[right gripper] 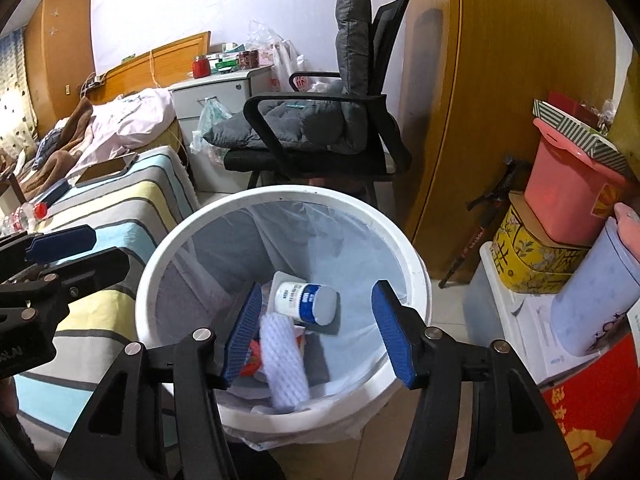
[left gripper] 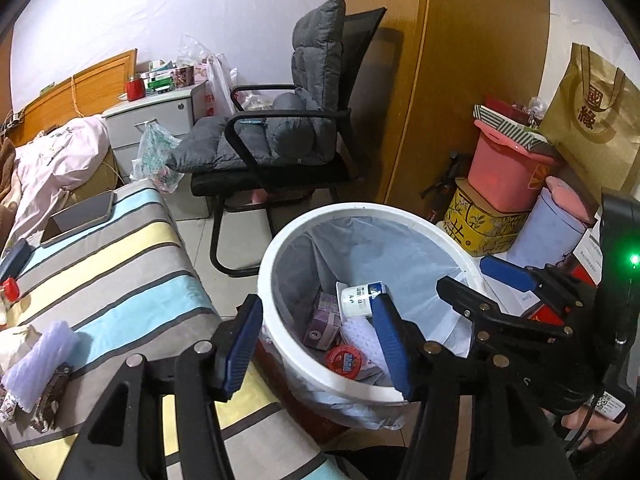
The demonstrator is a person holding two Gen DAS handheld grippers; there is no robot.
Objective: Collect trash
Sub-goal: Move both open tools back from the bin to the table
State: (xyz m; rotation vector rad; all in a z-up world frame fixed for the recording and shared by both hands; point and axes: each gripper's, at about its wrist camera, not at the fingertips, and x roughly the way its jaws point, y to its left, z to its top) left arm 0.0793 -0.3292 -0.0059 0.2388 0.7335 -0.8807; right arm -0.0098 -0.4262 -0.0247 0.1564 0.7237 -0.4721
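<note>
A white bin [left gripper: 360,210] [right gripper: 280,194] with a clear liner stands on the floor beside the striped bed. Inside lie a white bottle with a blue label [left gripper: 360,298] [right gripper: 304,300], a purple box [left gripper: 324,320], a red round lid [left gripper: 343,358] and a white foam net [right gripper: 282,360]. My left gripper [left gripper: 318,340] [right gripper: 80,254] hangs open over the bin's near-left rim, nothing between its blue pads. My right gripper [right gripper: 320,332] [left gripper: 480,280] is open above the bin's mouth, also empty. On the bed lie a white foam sleeve [left gripper: 40,360], a brown wrapper [left gripper: 52,396] and a red-capped bottle [right gripper: 30,214].
A phone [left gripper: 80,212] rests on the striped cover. A black chair with a grey cushion [left gripper: 288,136] stands behind the bin, next to a wooden wardrobe [left gripper: 460,80]. Boxes, a pink tub [left gripper: 508,172] and a paper bag [left gripper: 592,112] are stacked at the right.
</note>
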